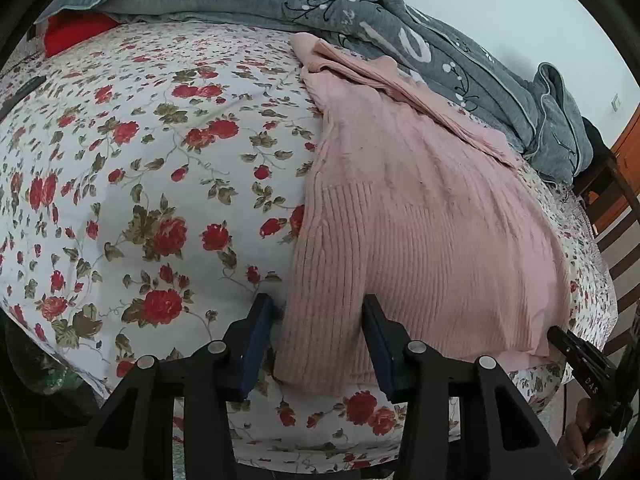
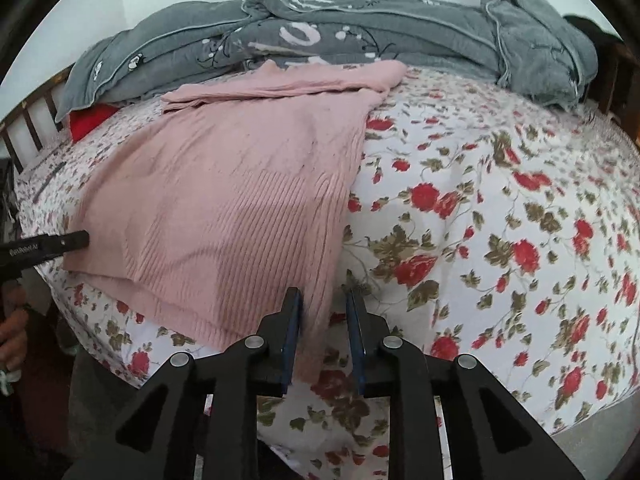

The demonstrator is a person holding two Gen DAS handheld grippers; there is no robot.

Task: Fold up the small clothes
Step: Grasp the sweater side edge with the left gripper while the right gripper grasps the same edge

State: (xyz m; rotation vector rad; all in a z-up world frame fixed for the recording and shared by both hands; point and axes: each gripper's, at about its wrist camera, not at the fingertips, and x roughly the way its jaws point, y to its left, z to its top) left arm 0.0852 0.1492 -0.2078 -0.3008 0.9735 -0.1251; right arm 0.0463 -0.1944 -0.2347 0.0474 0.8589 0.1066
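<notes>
A pink ribbed sweater lies flat on the floral bedsheet, its sleeves folded across the far end. My left gripper is open at the sweater's near left hem corner: one finger stands beside the edge on the sheet, the other rests over the knit. In the right wrist view the sweater fills the left half. My right gripper is open astride the near right hem corner, with the hem edge between the pads and sheet showing beside the right pad. Each gripper's tip also shows in the other view.
A grey printed quilt is heaped along the far side of the bed. A red item sits under it at the far left. Dark wooden slats stand at the right. The bed's front edge runs just below both grippers.
</notes>
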